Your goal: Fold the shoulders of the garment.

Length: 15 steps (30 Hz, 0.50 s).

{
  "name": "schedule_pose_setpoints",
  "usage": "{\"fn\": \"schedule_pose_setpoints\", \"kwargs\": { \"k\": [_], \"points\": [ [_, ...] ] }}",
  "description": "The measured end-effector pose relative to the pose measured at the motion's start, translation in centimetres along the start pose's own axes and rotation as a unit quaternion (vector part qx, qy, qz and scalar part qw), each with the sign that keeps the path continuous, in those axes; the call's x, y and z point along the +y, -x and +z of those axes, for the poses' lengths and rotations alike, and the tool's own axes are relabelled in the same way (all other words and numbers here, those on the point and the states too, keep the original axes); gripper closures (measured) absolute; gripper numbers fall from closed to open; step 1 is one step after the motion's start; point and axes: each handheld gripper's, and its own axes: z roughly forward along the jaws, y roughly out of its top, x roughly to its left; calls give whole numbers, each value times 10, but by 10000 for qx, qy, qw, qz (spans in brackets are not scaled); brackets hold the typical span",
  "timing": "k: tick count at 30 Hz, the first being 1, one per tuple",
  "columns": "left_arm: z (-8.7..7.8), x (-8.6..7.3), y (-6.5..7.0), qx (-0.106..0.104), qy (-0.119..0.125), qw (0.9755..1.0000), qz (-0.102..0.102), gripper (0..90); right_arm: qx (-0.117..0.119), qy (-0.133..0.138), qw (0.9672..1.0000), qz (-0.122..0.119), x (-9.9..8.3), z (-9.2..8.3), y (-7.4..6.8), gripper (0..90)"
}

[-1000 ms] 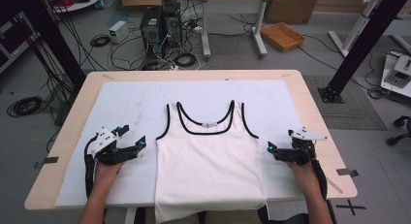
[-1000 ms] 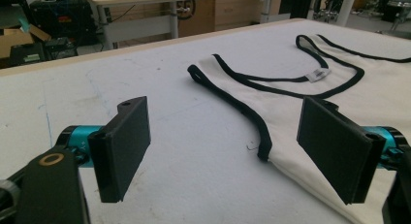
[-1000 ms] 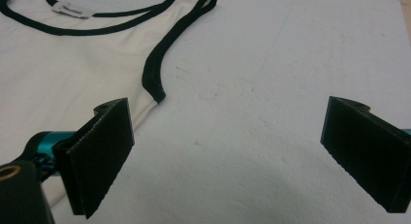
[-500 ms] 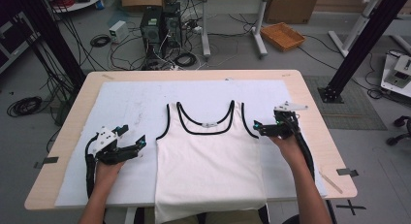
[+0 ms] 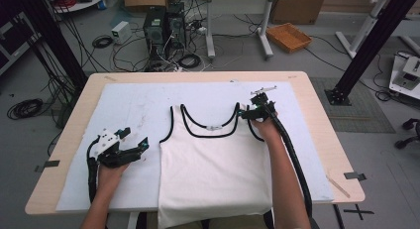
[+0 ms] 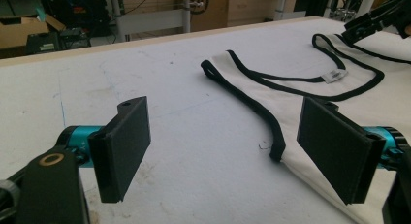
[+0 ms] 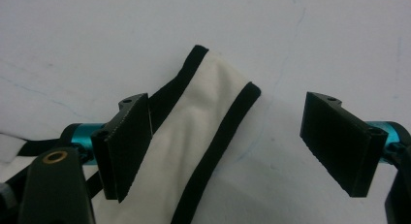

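Observation:
A white tank top (image 5: pixel 213 164) with black trim lies flat on the white mat, its hem hanging over the near edge. My right gripper (image 5: pixel 247 110) hovers at the top's right shoulder strap (image 5: pixel 237 112), open. In the right gripper view the strap's end (image 7: pixel 208 112) lies between the spread jaws, closer to the left one, and the gripper (image 7: pixel 232 146) holds nothing. My left gripper (image 5: pixel 136 138) rests open on the mat, left of the top's armhole. In the left gripper view the gripper (image 6: pixel 228 151) is empty, with the top's left strap (image 6: pixel 242 95) ahead and to the right.
The white mat (image 5: pixel 133 105) covers most of the wooden table (image 5: pixel 322 115). Bare mat lies to the left and right of the top. Cables trail from both grippers off the near edge. Beyond the table are computer towers (image 5: pixel 161 26), floor cables and a wicker tray (image 5: pixel 288 36).
My right gripper has moved forward and to the left, from beside the top's right side up to its right shoulder strap. The left gripper has stayed put.

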Motion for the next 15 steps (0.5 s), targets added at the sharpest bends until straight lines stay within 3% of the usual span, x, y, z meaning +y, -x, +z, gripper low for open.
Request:
{"fn": "schedule_pose_setpoints", "kwargs": {
  "k": [2, 5, 7, 8, 9, 11, 13, 15],
  "points": [
    [0, 0, 0, 12, -6, 10000, -26, 196, -37, -126, 9999, 36, 2, 9, -2, 211],
    [0, 0, 0, 14, -13, 10000, -30, 196, 32, -239, 9997, 36, 2, 15, -3, 344],
    [0, 0, 0, 26, -13, 10000, -6, 196, -9, -203, 9998, 69, 1, 16, -4, 380],
    [0, 0, 1, 36, -20, 10000, 2, 196, 4, -202, 9998, 67, 1, 16, -4, 436],
    [0, 0, 1, 30, -28, 10000, 22, 196, 42, -199, 9998, 33, 2, 14, -4, 557],
    [1, 0, 1, 42, -42, 10000, 21, 196, 158, -211, 9996, 118, 2, 12, -5, 712],
    [1, 0, 2, 48, -42, 10000, 27, 196, 356, -214, 9990, 143, 2, 12, -7, 809],
    [1, 0, 2, 47, -36, 10000, 42, 196, 461, -177, 9988, -1, 2, 12, -9, 846]
  ]
}}
